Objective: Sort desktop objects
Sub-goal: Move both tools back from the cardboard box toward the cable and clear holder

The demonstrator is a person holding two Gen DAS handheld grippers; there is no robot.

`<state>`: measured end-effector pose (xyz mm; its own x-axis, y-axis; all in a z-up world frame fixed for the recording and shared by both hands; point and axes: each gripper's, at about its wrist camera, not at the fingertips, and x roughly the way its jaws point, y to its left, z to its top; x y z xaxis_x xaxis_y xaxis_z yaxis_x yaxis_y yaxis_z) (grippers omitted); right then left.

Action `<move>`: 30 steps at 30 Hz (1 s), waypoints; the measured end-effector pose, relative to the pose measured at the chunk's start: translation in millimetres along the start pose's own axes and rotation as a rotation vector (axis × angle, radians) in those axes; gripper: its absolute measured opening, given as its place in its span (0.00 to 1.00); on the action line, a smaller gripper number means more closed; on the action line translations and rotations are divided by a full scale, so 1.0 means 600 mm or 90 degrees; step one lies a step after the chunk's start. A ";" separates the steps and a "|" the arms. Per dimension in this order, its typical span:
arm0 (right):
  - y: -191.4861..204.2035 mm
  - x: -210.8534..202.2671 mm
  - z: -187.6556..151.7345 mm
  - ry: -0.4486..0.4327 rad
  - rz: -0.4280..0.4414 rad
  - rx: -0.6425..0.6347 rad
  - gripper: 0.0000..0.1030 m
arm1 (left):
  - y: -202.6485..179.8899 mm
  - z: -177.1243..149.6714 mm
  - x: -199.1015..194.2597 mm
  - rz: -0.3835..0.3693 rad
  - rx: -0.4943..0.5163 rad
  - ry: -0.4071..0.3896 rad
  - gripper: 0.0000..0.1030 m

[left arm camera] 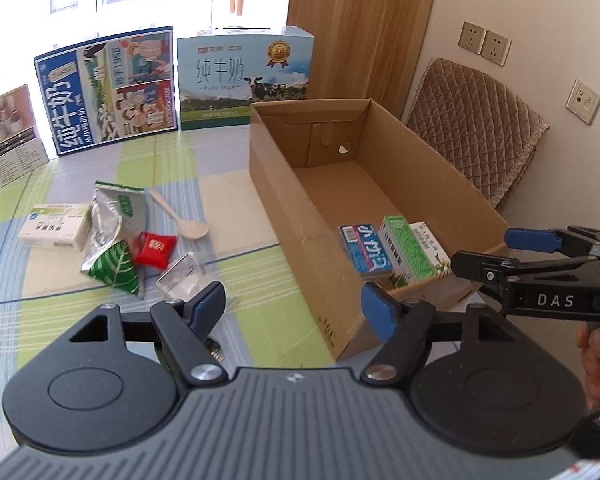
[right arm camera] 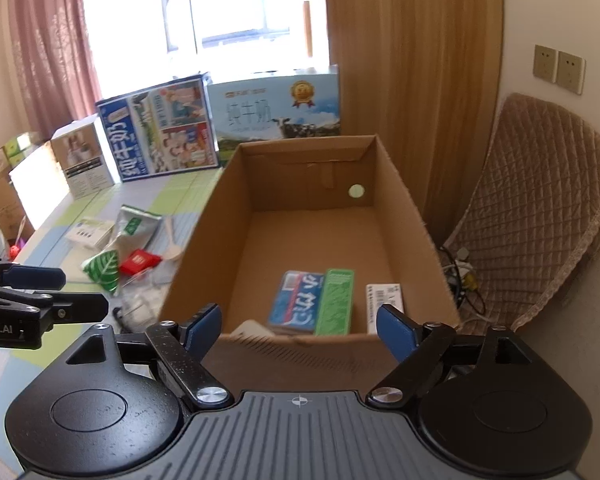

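Observation:
An open cardboard box (left arm camera: 276, 184) (right arm camera: 204, 248) stands on the table and holds a blue packet (left arm camera: 366, 250) (right arm camera: 298, 304), a green box (left arm camera: 410, 250) (right arm camera: 335, 300) and a white box (right arm camera: 384, 300). Left of it lie a white box (left arm camera: 54, 226), a silver pouch (left arm camera: 108, 220), a green leaf-print packet (left arm camera: 114, 266) (right arm camera: 102, 268), a red packet (left arm camera: 154, 250) (right arm camera: 140, 260), a wooden spoon (left arm camera: 180, 216) and a clear plastic case (left arm camera: 180, 276). My left gripper (left arm camera: 296, 310) is open and empty, above the box's near left corner. My right gripper (right arm camera: 300, 328) is open and empty over the box's near wall.
Milk cartons (left arm camera: 112, 88) (left arm camera: 246, 80) and a small white box (left arm camera: 14, 132) stand along the table's far edge. A quilted chair (left arm camera: 476, 128) (right arm camera: 540, 216) is right of the cardboard box, by the wall. The tablecloth (left arm camera: 228, 200) is green and blue check.

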<state>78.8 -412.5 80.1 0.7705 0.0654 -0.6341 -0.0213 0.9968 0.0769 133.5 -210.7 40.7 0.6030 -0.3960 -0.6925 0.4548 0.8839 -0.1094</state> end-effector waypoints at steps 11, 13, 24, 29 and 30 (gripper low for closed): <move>0.064 -0.034 -0.013 0.003 0.019 -0.026 0.87 | 0.052 -0.045 -0.064 0.029 -0.033 0.000 0.76; 0.075 -0.039 -0.016 0.004 0.025 -0.029 0.89 | 0.063 -0.055 -0.075 0.037 -0.037 0.000 0.79; 0.139 -0.048 -0.042 0.015 0.061 -0.053 0.98 | 0.138 -0.120 -0.120 0.099 -0.054 0.011 0.98; 0.172 -0.040 -0.056 0.027 0.090 -0.072 0.98 | 0.183 -0.140 -0.126 0.123 -0.076 0.029 0.99; 0.178 -0.037 -0.059 0.029 0.096 -0.076 0.98 | 0.191 -0.143 -0.126 0.125 -0.079 0.030 0.99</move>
<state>36.8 -305.6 75.2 0.7230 0.2137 -0.6570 -0.2118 0.9737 0.0837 83.6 -58.2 19.6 0.6388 -0.2042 -0.7418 0.2465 0.9676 -0.0541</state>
